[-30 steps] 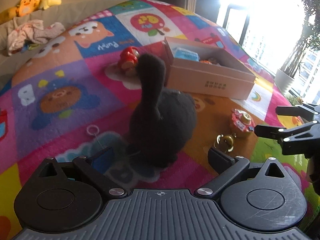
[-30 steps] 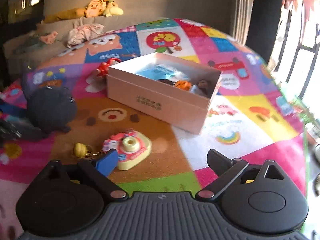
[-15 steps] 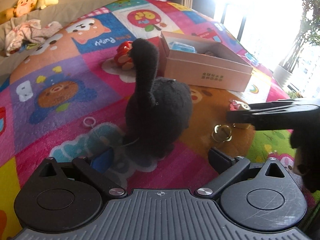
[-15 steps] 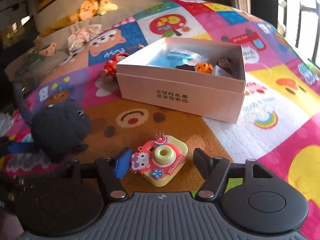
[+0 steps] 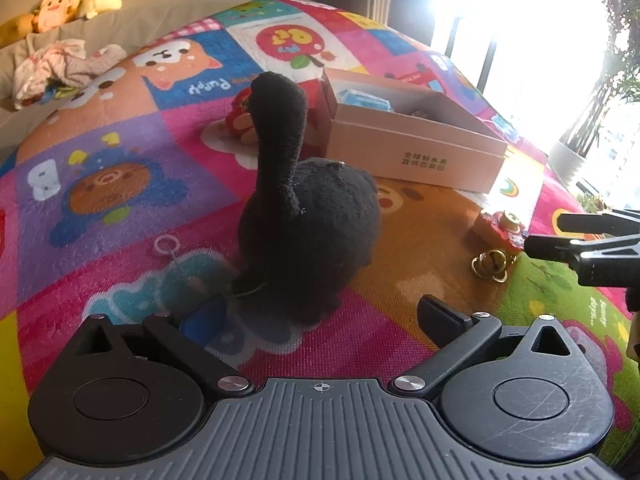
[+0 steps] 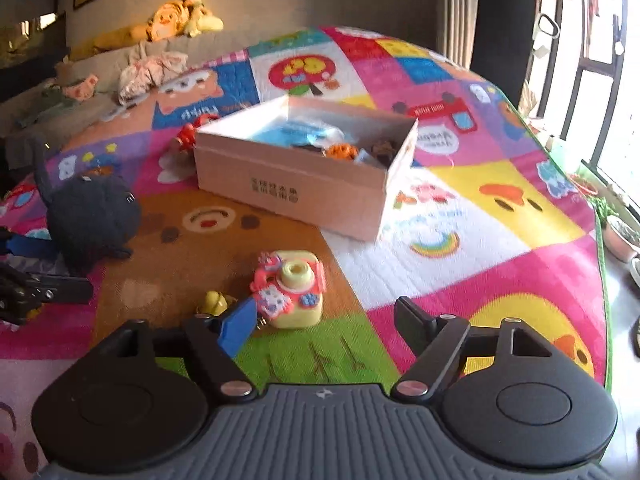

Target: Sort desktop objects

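While hanging open, having just opened wider with nothing inside, bring the right claw over the toy camera just ahead of its left tip and pinch the hard, light, likely slippy yellow sides.

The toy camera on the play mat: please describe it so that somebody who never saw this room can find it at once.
Start from the open cardboard box in the middle of the colourful play mat. In front of the box, on the brown bear patch, lies the toy camera, near the open right gripper. Unlike the small gold bell beside it and the black plush toy further left, it is pale yellow with a pink front and a round lens.
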